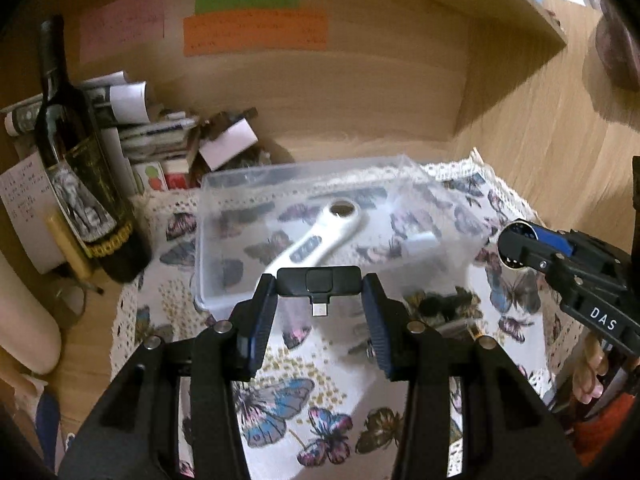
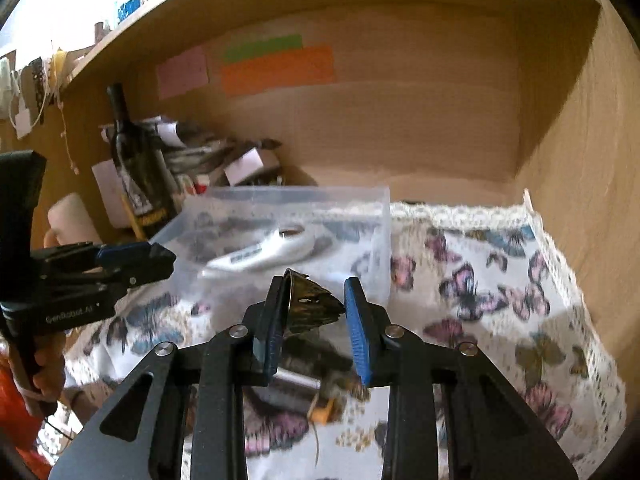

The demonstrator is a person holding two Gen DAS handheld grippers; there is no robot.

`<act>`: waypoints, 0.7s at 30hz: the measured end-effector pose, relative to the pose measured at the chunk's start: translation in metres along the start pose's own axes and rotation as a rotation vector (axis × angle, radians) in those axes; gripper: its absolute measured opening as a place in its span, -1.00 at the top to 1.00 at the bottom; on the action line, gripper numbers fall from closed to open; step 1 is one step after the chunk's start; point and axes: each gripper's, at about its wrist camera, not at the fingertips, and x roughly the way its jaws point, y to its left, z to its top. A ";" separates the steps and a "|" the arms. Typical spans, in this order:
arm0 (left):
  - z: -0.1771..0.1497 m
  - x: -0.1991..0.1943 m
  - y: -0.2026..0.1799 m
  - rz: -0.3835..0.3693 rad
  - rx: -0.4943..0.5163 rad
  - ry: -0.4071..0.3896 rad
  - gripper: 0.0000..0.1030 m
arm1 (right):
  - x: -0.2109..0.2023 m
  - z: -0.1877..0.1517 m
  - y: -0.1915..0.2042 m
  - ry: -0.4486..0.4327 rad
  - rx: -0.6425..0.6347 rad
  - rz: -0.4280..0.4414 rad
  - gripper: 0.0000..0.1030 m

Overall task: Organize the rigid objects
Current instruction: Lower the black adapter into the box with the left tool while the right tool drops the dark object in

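Clear box (image 1: 320, 200) on the butterfly cloth (image 1: 280, 400), thermometer (image 1: 320, 232) lying in it, bottle (image 1: 76, 160) left of the box, paper stack (image 1: 152, 128) far left behind.

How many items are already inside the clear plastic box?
2: a white handheld device with a round hole lying diagonally across the clear plastic box, and a small white piece near its right wall. Blur may hide others.

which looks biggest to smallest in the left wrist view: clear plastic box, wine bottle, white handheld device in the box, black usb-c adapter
1. clear plastic box
2. wine bottle
3. white handheld device
4. black usb-c adapter, smallest though nearest the camera, clamped in the left gripper
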 end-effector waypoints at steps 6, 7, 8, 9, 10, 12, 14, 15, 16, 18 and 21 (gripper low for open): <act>0.012 0.012 0.009 0.013 -0.004 -0.004 0.16 | 0.008 0.025 0.006 -0.040 -0.038 -0.004 0.48; 0.013 0.015 0.011 0.016 -0.005 -0.001 0.16 | 0.010 0.028 0.007 -0.041 -0.042 -0.002 0.48; 0.015 0.018 0.013 0.018 -0.007 0.003 0.16 | 0.013 0.031 0.008 -0.041 -0.048 -0.001 0.48; 0.016 0.021 0.016 0.018 -0.009 0.007 0.16 | 0.017 0.033 0.009 -0.040 -0.055 -0.003 0.48; 0.017 0.025 0.018 0.015 -0.013 0.015 0.16 | 0.020 0.036 0.010 -0.037 -0.061 -0.004 0.48; 0.018 0.032 0.022 0.014 -0.017 0.026 0.16 | 0.030 0.039 0.013 -0.024 -0.074 -0.006 0.48; 0.019 0.038 0.025 0.015 -0.017 0.038 0.16 | 0.040 0.041 0.014 -0.006 -0.084 -0.007 0.48; 0.019 0.042 0.026 0.013 -0.015 0.045 0.16 | 0.047 0.041 0.014 0.009 -0.088 -0.010 0.48; 0.019 0.045 0.026 0.012 -0.013 0.051 0.16 | 0.052 0.041 0.014 0.021 -0.091 -0.010 0.48; 0.019 0.051 0.026 0.012 -0.006 0.062 0.16 | 0.064 0.040 0.013 0.050 -0.089 -0.004 0.48; 0.020 0.061 0.024 0.009 0.002 0.084 0.16 | 0.079 0.037 0.011 0.102 -0.088 0.003 0.48</act>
